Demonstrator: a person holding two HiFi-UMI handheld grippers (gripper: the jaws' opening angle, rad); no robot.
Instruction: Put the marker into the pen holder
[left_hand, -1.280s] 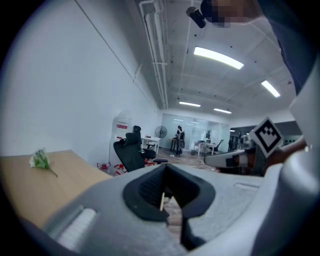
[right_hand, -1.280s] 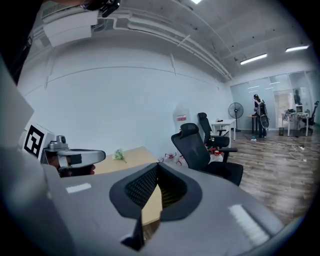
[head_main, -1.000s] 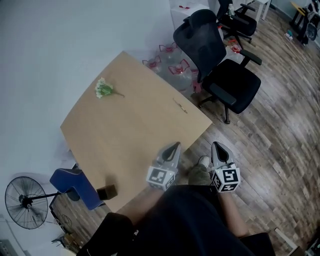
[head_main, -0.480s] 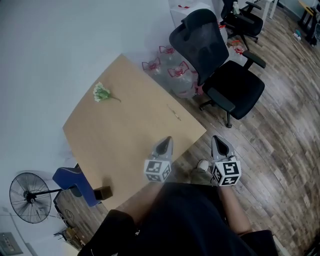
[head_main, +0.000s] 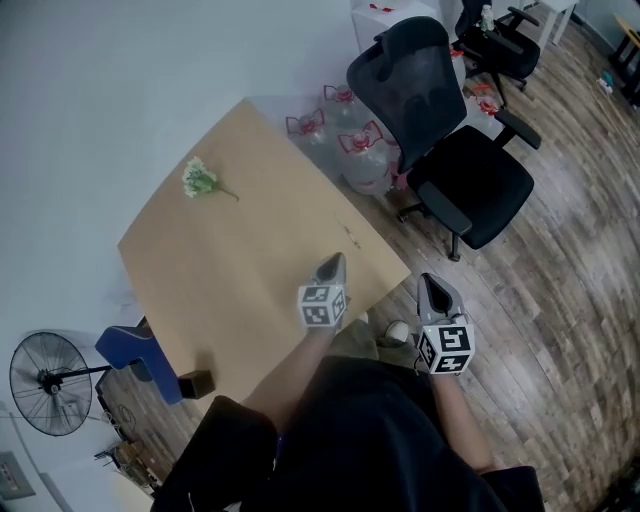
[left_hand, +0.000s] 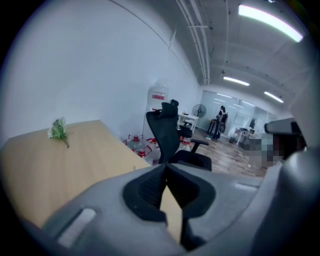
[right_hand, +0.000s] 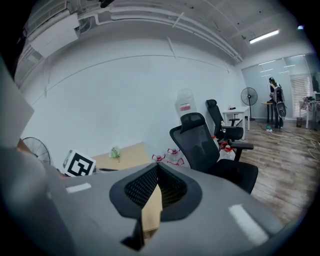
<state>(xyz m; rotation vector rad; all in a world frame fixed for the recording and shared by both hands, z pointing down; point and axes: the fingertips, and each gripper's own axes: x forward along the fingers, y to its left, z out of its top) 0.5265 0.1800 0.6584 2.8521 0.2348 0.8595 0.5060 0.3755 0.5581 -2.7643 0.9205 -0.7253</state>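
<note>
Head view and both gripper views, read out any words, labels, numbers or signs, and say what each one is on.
No text here is legible.
Tall water bottle, red label: too blurred to read.
Marker cubes: black-and-white square codes, no letters or numbers.
Water jugs on the floor: any print is too small to read.

Bright, even light is coming from ceiling strip lights (left_hand: 270, 22); fisheye is bending edges, corners vignetting black; foreground blurring.
</note>
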